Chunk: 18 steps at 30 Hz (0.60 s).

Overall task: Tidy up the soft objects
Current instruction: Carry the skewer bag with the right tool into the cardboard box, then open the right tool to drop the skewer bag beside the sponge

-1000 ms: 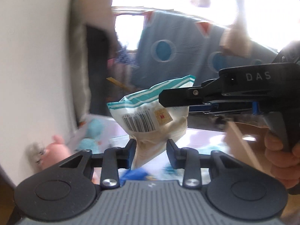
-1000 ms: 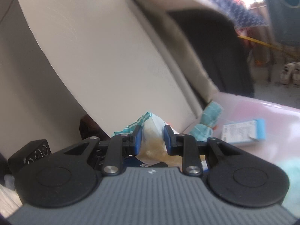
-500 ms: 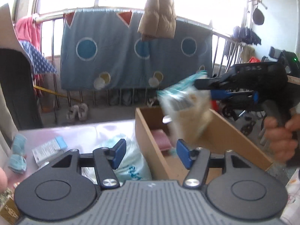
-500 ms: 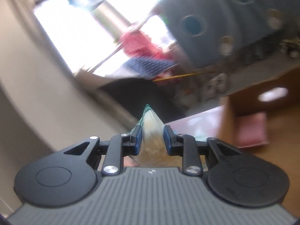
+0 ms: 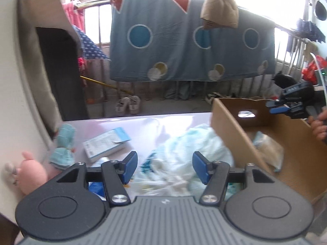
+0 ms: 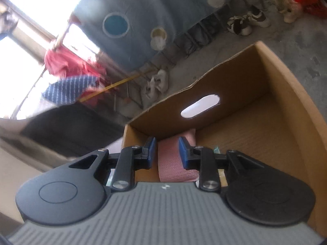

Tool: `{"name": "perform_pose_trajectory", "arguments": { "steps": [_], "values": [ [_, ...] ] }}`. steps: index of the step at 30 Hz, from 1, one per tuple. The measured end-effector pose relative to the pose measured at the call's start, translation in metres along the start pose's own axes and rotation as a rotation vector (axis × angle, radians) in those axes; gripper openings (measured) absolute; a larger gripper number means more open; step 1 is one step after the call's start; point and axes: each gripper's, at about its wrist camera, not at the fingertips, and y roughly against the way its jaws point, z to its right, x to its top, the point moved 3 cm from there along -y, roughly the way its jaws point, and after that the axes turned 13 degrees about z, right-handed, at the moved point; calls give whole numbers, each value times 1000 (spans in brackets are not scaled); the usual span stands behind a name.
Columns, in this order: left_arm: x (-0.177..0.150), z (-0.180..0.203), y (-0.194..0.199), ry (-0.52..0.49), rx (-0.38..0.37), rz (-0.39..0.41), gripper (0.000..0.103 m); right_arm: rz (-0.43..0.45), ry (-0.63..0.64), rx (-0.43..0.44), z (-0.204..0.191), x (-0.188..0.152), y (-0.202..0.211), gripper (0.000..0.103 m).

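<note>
- Over the table [image 5: 143, 122], your left gripper [image 5: 163, 164] hangs with its blue pads wide apart and nothing between them; a crumpled white-and-blue plastic bag [image 5: 184, 153] lies below the gap, not gripped
- Over the cardboard box [image 6: 255, 122], your right gripper [image 6: 166, 151] has its pads parted a moderate way with nothing held; the pink cloth [image 6: 175, 159] seen between them lies on the box floor
- Left wrist view only: the snack packet [image 5: 267, 149] lies inside the box [image 5: 231, 126] on its floor, close to the near wall; your right gripper [image 5: 286, 105] shows above the far right of the box, and its jaw gap cannot be read from this angle
- Left wrist view only: on the table, left of the box, sit a white-and-blue tissue pack [image 5: 106, 144], a light blue knitted item [image 5: 62, 145] and a pink plush toy [image 5: 30, 174] at the left edge
- Right wrist view only: the pink cloth sits against the box's left inner corner, under the wall with the oval handle cutout [image 6: 200, 106]; just a sliver of teal [image 6: 216, 149] shows beside the right finger, and you cannot tell what it belongs to
- Snack packet: lies flat, long axis running roughly from the box's near-right towards its far-left, the lighter blue end towards the far side; the picture is blurred, so which end is the top seal cannot be told
- Tissue pack: long axis runs left to right across the table, blue end to the right
</note>
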Motion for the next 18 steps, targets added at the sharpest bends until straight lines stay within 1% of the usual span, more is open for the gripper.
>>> {"name": "perform_pose_trajectory", "arguments": {
  "steps": [2,4,5,6,7,8,10,12,14,15,17,18],
  "values": [
    [-1,-8,-1,2,15,-2,63,-45,142,-9,-14,-9,2,34],
    [-7,-16,1,14,23,-12,63,-74,284,-41,-22,-16,1,68],
    [-9,-18,3,19,26,-17,63,-90,361,-54,-27,-21,2,75],
    [-13,-22,5,24,29,-21,63,-110,441,-69,-30,-25,-3,84],
    [-17,-25,7,31,32,-27,63,-134,502,-88,-32,-29,-7,88],
    [-20,-26,10,35,33,-33,63,-173,546,-107,-30,-37,-15,89],
    [-26,-28,14,38,34,-46,63,-247,591,-139,-25,-53,-28,89],
    [-30,-31,18,38,37,-49,63,-301,623,-177,-18,-68,-41,88],
    [-30,-33,21,39,41,-48,63,-349,640,-235,-5,-83,-60,88],
    [-30,-35,23,40,42,-45,63,-363,654,-266,0,-90,-65,85],
    [-28,-36,25,39,41,-39,63,-347,697,-296,-1,-95,-64,73],
    [-28,-38,25,37,42,-34,64,-339,671,-286,-2,-93,-62,67]
  ]
}}
